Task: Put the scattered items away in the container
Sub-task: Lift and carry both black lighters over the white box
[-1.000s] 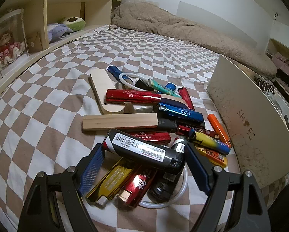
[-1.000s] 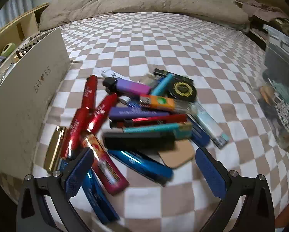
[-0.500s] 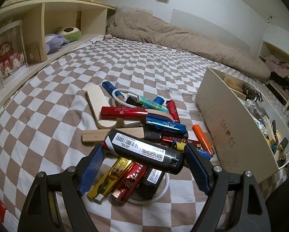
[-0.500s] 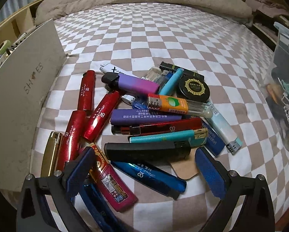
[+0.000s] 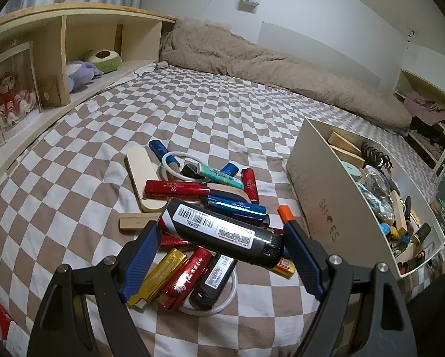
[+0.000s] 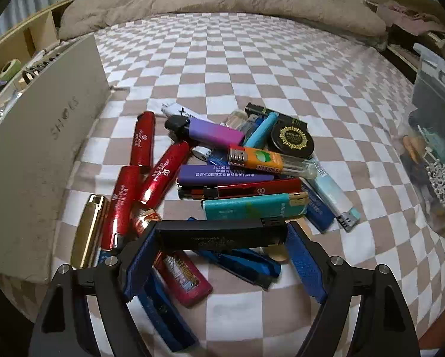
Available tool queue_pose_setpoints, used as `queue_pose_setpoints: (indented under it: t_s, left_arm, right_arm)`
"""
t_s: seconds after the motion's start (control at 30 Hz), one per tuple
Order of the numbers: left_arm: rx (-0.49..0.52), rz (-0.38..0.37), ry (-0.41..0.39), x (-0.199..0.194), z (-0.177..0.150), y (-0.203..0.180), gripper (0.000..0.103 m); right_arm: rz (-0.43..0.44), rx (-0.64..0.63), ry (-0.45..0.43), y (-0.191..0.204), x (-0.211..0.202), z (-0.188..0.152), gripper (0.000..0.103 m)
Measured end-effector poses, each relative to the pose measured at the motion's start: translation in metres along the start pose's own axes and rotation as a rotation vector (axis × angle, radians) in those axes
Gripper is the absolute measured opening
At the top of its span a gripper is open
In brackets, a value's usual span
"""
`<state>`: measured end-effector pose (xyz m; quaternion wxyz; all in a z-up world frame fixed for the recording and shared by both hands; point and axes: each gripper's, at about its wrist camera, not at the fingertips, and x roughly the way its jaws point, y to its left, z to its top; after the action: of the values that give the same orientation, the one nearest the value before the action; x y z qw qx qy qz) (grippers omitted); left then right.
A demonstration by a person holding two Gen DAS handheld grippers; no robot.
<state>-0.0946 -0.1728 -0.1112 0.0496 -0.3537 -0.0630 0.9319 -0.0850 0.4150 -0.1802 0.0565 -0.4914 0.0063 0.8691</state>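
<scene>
Left tongs [image 5: 221, 242] clamp a black barcoded lighter [image 5: 219, 232] at lower centre; right tongs [image 6: 222, 245] are closing on a black lighter [image 6: 222, 233] at lower centre, pads touching its ends.

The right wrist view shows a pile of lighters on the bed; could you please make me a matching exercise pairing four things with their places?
Things:
1. black lighter
2. gold lighter
3. round black tin
4. purple lighter

Places:
A. far side of the pile, right of the light blue lighter
B. nearest the shoe box
C. between the right gripper jaws, which are closing
D. top of the pile, black cap pointing left

Pairs: 1-C, 2-B, 3-A, 4-D
</scene>
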Motion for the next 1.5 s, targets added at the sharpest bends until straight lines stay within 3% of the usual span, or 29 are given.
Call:
queue_pose_setpoints:
  t_s: [0.47, 1.0, 1.5]
  left_arm:
    - [0.020, -0.016, -0.044, -0.020, 0.012, -0.021, 0.084]
    - [0.053, -0.068, -0.155, -0.055, 0.035, -0.061, 0.084]
    - [0.086, -0.180, -0.218, -0.069, 0.047, -0.100, 0.084]
  right_arm:
    - [0.049, 0.042, -0.168, 0.005, -0.058, 0.016, 0.083]
    - [0.143, 0.039, -0.380, 0.046, -0.127, 0.043, 0.083]
    - [0.268, 0.059, -0.448, 0.081, -0.143, 0.045, 0.083]
